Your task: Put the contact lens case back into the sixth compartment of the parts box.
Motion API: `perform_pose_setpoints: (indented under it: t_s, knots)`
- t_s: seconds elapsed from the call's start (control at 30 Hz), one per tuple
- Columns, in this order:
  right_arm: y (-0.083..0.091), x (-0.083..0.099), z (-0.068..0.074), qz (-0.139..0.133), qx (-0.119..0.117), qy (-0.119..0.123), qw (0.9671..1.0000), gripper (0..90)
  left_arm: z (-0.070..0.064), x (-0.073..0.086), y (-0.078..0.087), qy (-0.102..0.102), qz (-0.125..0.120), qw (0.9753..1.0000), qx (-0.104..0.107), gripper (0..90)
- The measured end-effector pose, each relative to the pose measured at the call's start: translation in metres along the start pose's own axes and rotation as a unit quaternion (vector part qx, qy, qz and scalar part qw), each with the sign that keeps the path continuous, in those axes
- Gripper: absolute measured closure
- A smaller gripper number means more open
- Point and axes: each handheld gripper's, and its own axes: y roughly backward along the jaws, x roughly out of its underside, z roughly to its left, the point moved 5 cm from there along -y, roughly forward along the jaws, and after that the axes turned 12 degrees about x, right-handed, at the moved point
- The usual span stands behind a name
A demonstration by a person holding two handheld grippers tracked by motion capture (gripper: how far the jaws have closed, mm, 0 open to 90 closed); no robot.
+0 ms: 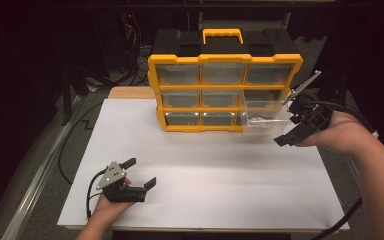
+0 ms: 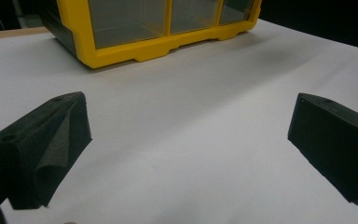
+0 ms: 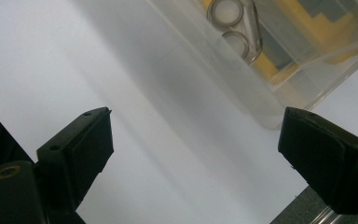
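Left claw (image 1: 140,172) first: it's parked low on the white bench (image 1: 205,165), jaws spread wide with nothing between them, well apart from the yellow organizer (image 1: 225,90). In the left gripper view I'm just looking across bare bench at the cabinet's bottom row.

Moving right, the action is at the clear drawer (image 1: 262,117), pulled out of the organizer's lower right slot and sticking out toward my side of the bench. Its long axis runs out from the cabinet front. Looks like a small clear cylindrical part or two is sitting inside (image 3: 235,25), hard to say exactly what.

Right claw (image 1: 292,122) is released too, jaws wide, just beside the drawer's right-hand end. In the right gripper view the drawer wall (image 3: 242,79) lies ahead and up from the jaws, not between them yet. So the right hand is clearly the nearer one, and I reckon it has to come in around the drawer's end next.
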Motion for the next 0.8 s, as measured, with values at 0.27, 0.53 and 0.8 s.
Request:
perform_pose_setpoints:
  t_s: [0.27, 0.53, 0.8]
  knots:
    - [-0.001, 0.015, 0.009, 0.008, -0.001, 0.001, 1.0, 10.1, 0.001, 0.0, 0.0, -0.001, 0.002, 1.0, -0.003, 0.4]
    - [-0.009, 0.027, 0.021, 0.014, -0.008, 0.001, 0.9999, 6.5, 0.001, 0.0, 0.0, -0.001, 0.0, 1.0, -0.003, 0.4]
    - [-0.024, 0.041, 0.029, 0.023, -0.012, -0.01, 0.9996, 0.1, 0.001, 0.001, 0.0, -0.001, 0.003, 1.0, -0.002, 0.4]
